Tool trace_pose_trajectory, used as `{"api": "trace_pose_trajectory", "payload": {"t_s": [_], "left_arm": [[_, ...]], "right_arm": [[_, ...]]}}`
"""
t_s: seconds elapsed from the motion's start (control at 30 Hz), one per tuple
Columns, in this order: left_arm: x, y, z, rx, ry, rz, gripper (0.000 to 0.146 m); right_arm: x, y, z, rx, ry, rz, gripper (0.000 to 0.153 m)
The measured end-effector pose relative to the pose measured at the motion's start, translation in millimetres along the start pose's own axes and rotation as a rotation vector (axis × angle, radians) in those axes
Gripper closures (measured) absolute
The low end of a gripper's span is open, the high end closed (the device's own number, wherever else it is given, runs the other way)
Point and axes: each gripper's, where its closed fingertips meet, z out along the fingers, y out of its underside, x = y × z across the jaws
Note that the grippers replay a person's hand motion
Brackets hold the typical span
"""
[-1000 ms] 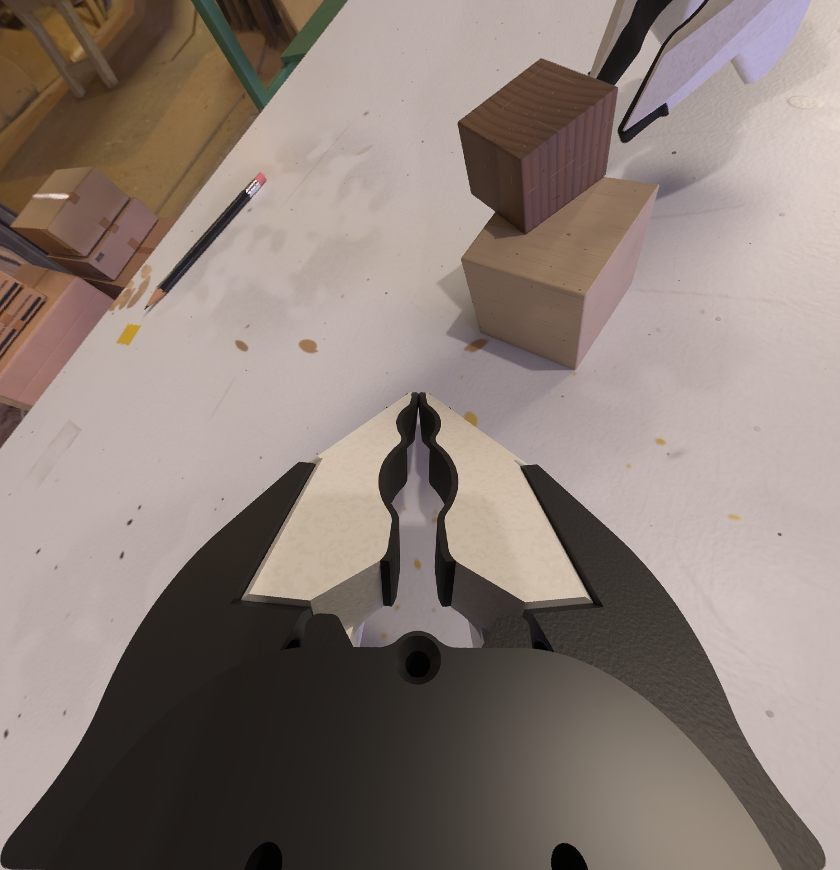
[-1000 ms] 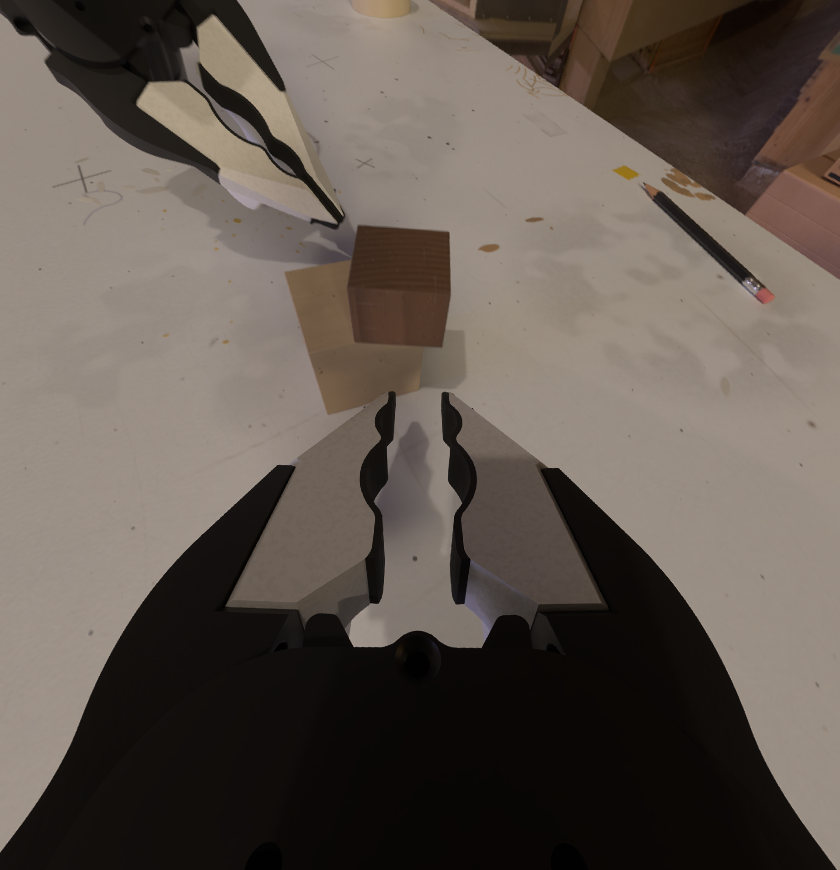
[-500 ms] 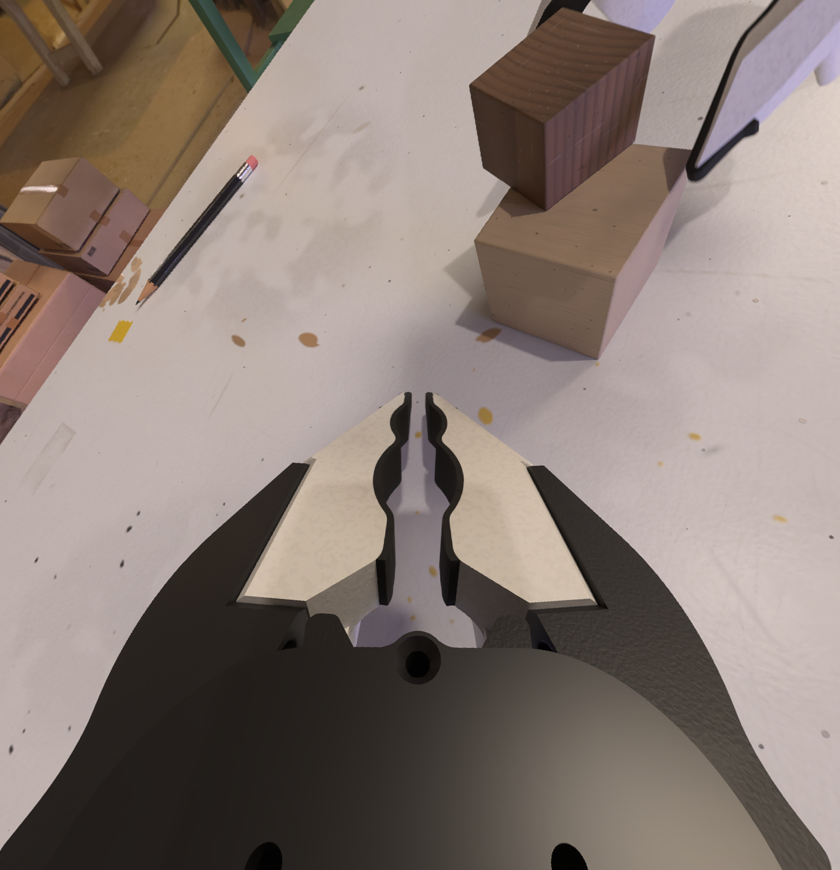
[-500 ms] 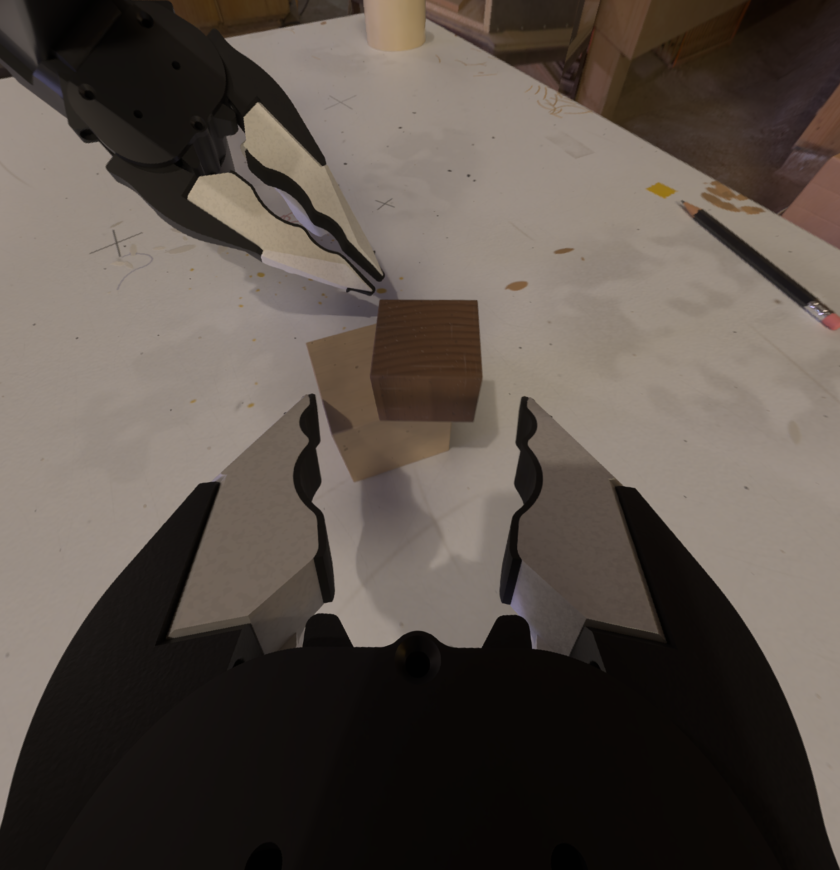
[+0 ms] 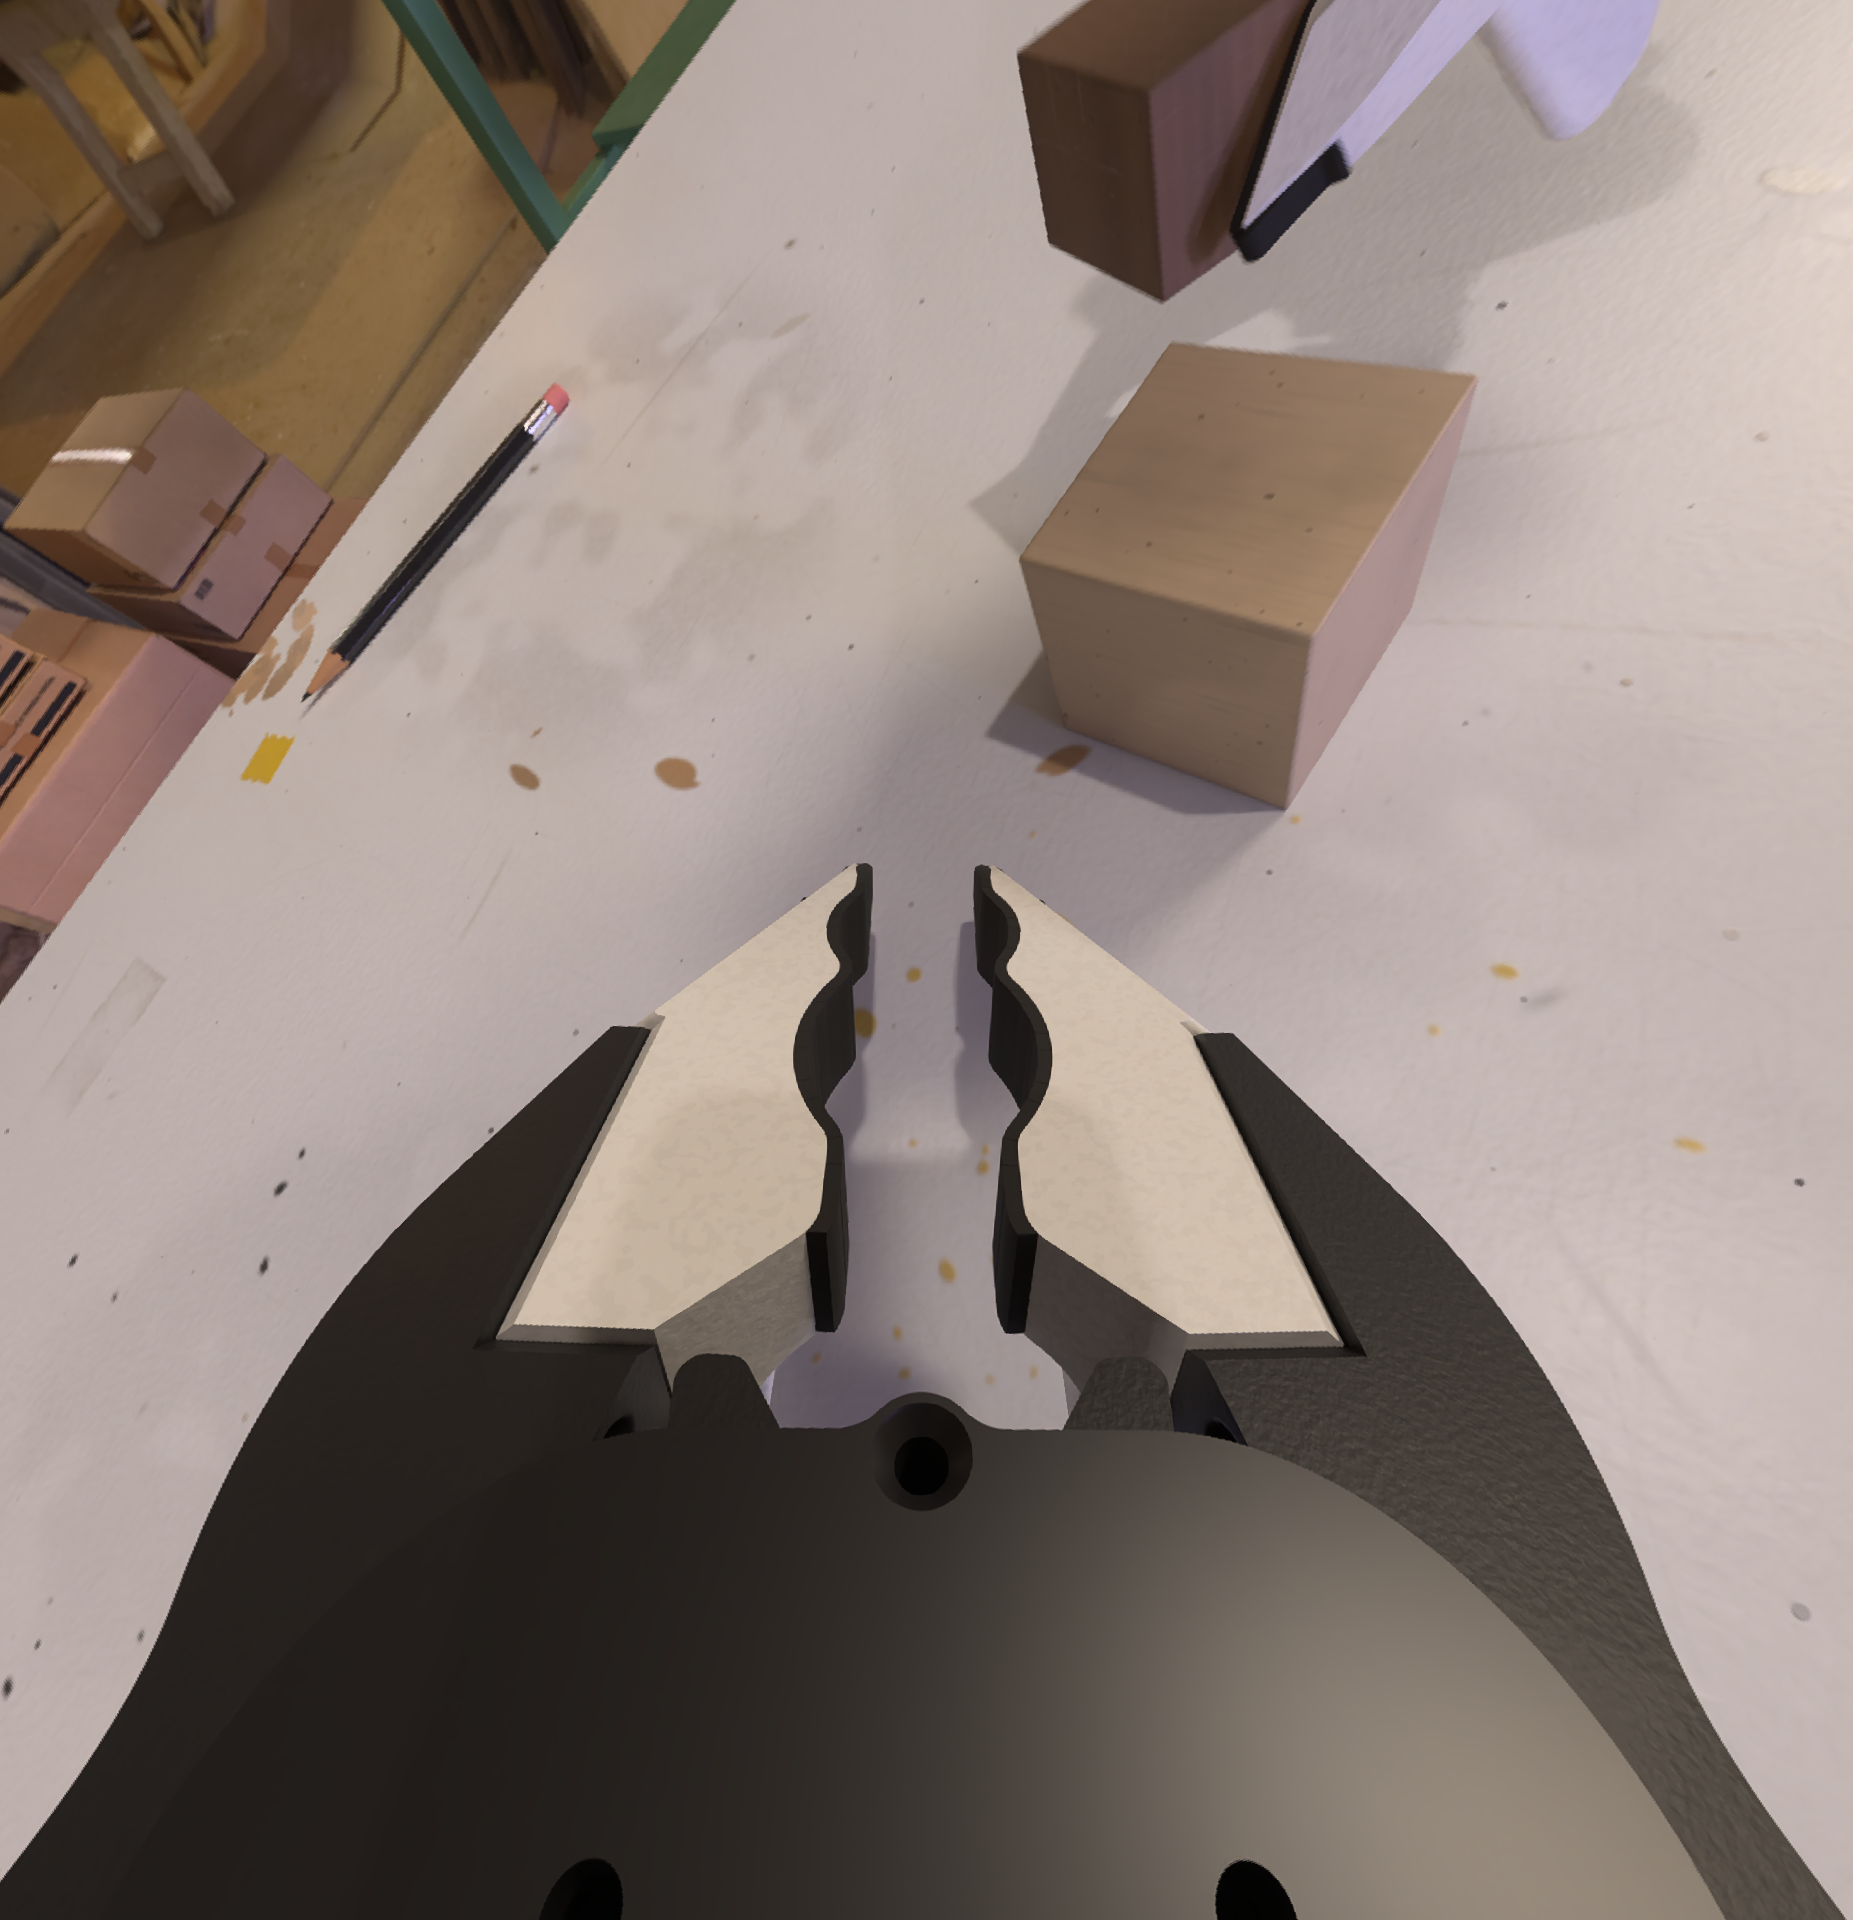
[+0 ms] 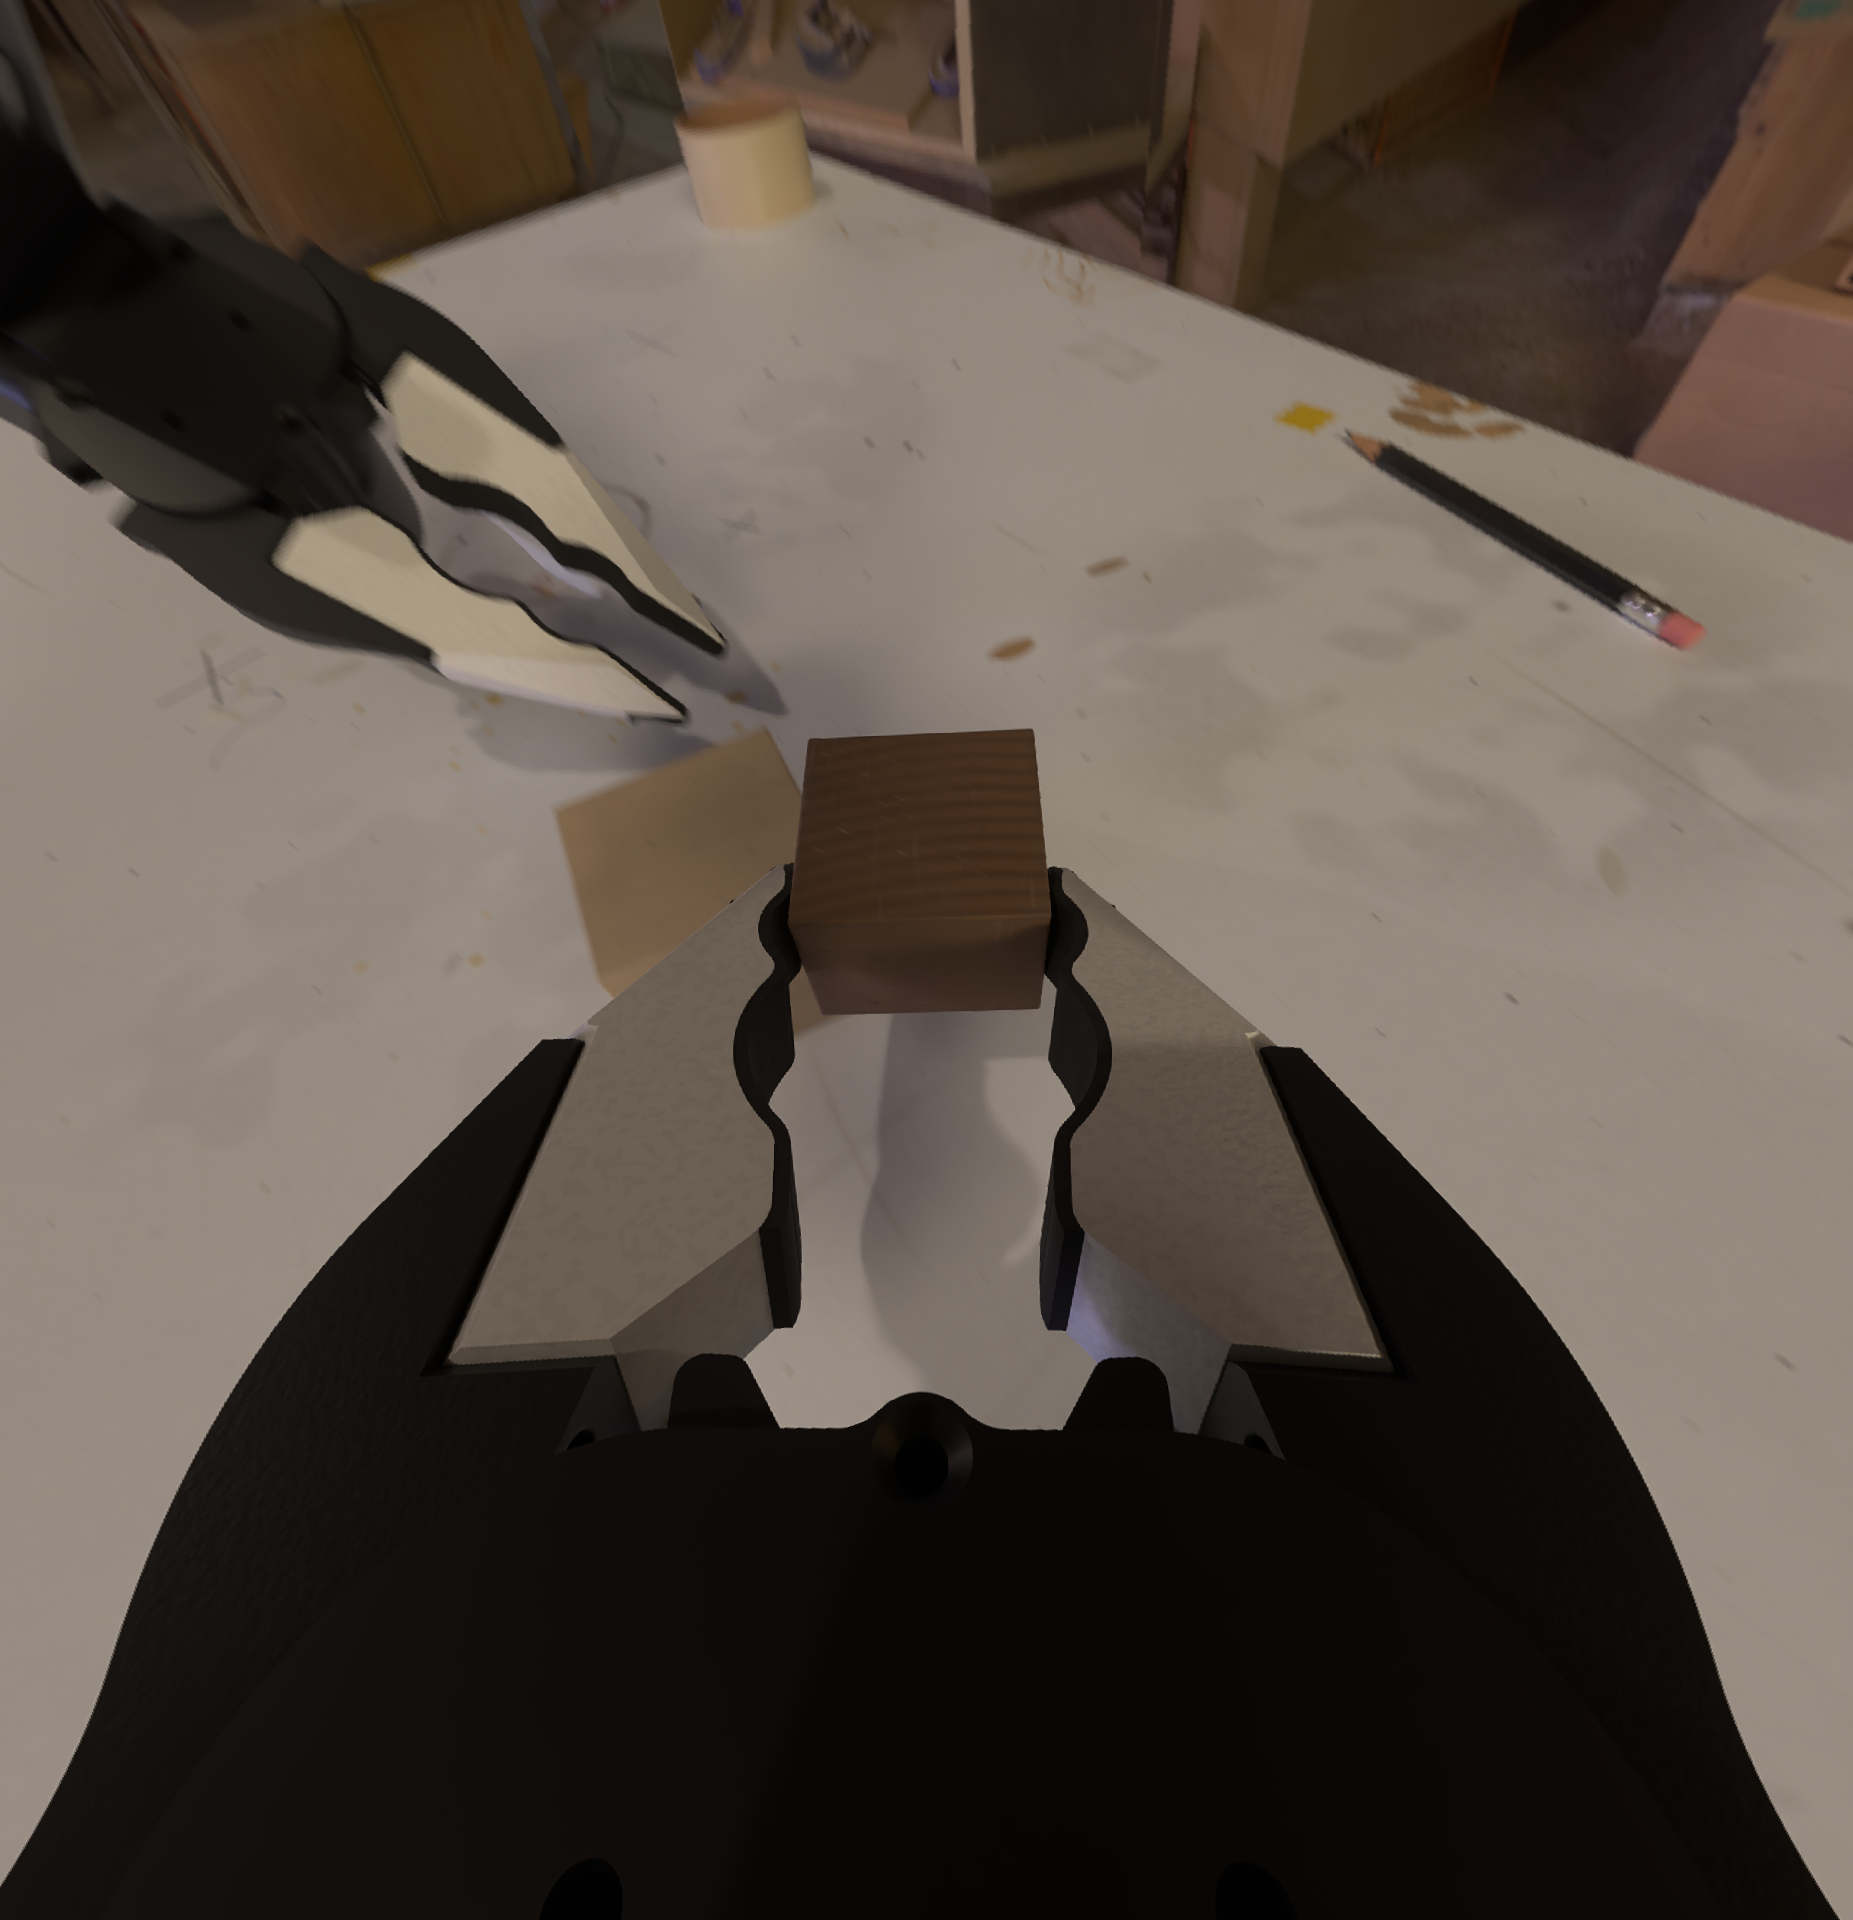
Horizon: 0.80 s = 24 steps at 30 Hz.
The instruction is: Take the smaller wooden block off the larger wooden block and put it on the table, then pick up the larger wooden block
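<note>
The smaller dark wooden block (image 6: pixel 922 862) is clamped between my right gripper's (image 6: pixel 920 894) fingertips and hangs in the air, clear of the larger light wooden block (image 6: pixel 673 842). In the left wrist view the dark block (image 5: pixel 1119 145) floats above and behind the light block (image 5: pixel 1244 561), with one right finger (image 5: pixel 1306 125) against its side. The light block stands alone on the white table (image 5: pixel 693 520). My left gripper (image 5: pixel 922 878) is empty, its jaws a small gap apart, low over the table just short of the light block. It also shows in the right wrist view (image 6: pixel 704 675).
A black pencil (image 5: pixel 439 540) lies near the table's left edge and also shows in the right wrist view (image 6: pixel 1524 535). A cream cylinder (image 6: pixel 750 166) stands at the far end. Cardboard boxes (image 5: pixel 174 509) sit on the floor beyond the edge.
My right gripper opened wide, closed on the dark block and lifted it off the light block. My left gripper's jaws went from shut to slightly apart.
</note>
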Motion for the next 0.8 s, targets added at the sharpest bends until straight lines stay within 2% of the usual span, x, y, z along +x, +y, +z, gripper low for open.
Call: {"api": "trace_pose_trajectory", "payload": {"t_s": [0.2,0.33,0.47,0.6,0.63,0.7,0.73,0.8], "left_arm": [[16.7,-18.9,-0.8,0.082,0.099,0.034,0.118],[33.0,-26.1,5.3,0.079,0.217,0.075,0.08],[45.7,-29.9,13.8,0.057,0.343,0.117,0.053],[52.8,-32.4,27.5,-0.007,0.438,0.177,0.035],[56.2,-35.0,30.3,-0.011,0.472,0.186,0.035],[61.8,-38.8,36.5,-0.026,0.533,0.205,0.043],[62.1,-40.5,40.5,-0.035,0.529,0.223,0.053],[65.7,-43.7,42.7,-0.028,0.56,0.231,0.075]], "right_arm": [[23.3,39.1,-6.5,-0.206,0.0,0.007,0.106],[23.0,54.1,-4.2,-0.325,0.005,-0.023,0.106],[19.8,60.2,-5.1,-0.367,-0.025,-0.019,0.106],[17.1,61.6,-7.9,-0.367,-0.054,-0.009,0.106],[16.4,61.7,-8.2,-0.366,-0.06,-0.009,0.106],[15.2,61.9,-8.6,-0.367,-0.064,-0.018,0.089],[14.9,62.0,-8.9,-0.368,-0.064,-0.022,0.08],[15.0,61.2,-10.3,-0.358,-0.066,-0.019,0.076]]}}
